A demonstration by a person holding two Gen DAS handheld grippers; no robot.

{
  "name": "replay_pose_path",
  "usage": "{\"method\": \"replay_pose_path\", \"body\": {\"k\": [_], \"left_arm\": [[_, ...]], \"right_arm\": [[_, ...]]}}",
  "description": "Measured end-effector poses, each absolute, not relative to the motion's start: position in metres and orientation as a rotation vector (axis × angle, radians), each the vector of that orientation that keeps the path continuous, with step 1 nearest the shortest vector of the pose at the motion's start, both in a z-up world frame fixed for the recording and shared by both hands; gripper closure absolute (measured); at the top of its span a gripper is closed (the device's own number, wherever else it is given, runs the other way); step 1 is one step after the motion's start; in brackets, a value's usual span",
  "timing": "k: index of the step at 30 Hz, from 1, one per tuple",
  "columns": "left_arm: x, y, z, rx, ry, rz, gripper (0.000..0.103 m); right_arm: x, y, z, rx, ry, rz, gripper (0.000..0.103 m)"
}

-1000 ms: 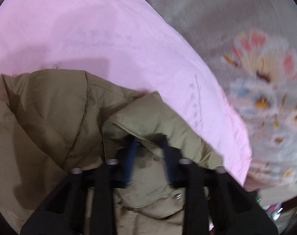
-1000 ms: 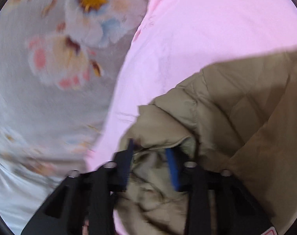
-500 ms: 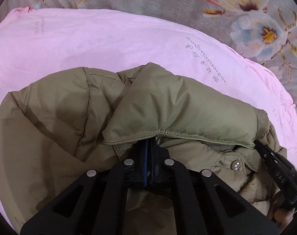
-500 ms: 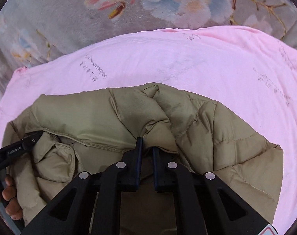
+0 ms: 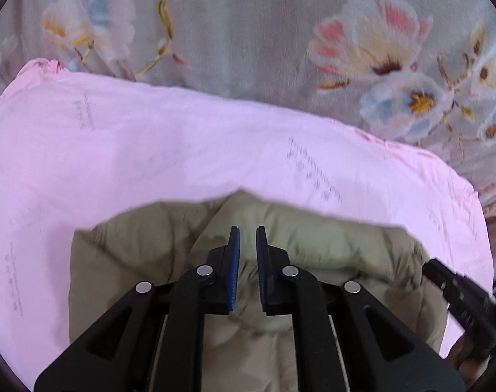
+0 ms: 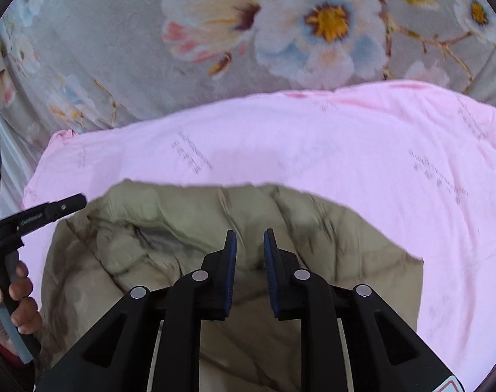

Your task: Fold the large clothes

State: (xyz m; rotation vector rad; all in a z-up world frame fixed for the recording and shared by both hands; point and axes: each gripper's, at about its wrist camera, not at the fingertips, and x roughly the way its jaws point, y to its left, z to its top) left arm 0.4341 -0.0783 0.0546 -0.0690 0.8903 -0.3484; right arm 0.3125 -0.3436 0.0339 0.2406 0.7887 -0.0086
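Left tongs (image 5: 247, 238): the two blue-padded fingers stand a narrow gap apart with nothing between them. The jaws have just been opening and are released above the olive padded jacket (image 5: 313, 238). In the left wrist view the folded top edge of the jacket lies just beyond the fingertips. The quilted body of the jacket spreads to both sides and below the black linkage.

Right tongs (image 6: 250, 240): the fingers stand somewhat wider apart, also with nothing gripped. These jaws too have just been opening, and they hang free over the jacket (image 6: 182, 222) without touching it. In the right wrist view the left tongs (image 6: 78, 201) enter from the left edge. A hand (image 6: 17, 297) wraps their handle beside the jacket's left border. The left wrist view shows the right tongs (image 5: 432, 266) coming in from the right edge, blurred, over the jacket's right side.

Jacket: bunched into a compact, roughly folded heap, with its creased upper layer turned over the lower. It rests on a pink sheet (image 5: 182, 150) printed with faint lines of small text, which surrounds it on the far side and on both flanks.

Sheet: it lies on a grey bedspread (image 6: 117, 49) with large pink, white and blue flowers, which fills the far part of both views.
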Motion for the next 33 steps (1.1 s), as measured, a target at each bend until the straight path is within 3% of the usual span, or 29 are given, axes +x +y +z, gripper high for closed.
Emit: {"method": "replay_pose_path", "body": {"k": [5,10,15,33], "left_arm": [[0.468,-0.109,0.025,-0.097,1.017,-0.338,0.094],[0.447,-0.116,-0.014,0.002,1.069,-0.332,0.095],[0.431,-0.104,-0.024,-0.027,1.019,-0.373,0.095],[0.412,-0.125,-0.029,0.113,0.874,-0.312,0.097]], "right_arm": [[0.352,-0.320,0.030,0.207,0.786,0.010,0.085],[0.369,-0.301,0.004,0.128,0.834,0.041,0.086],[0.365,-0.305,-0.012,0.095,0.846,0.030,0.091],[0.370,-0.304,-0.030,0.102,0.842,-0.001,0.091]]}}
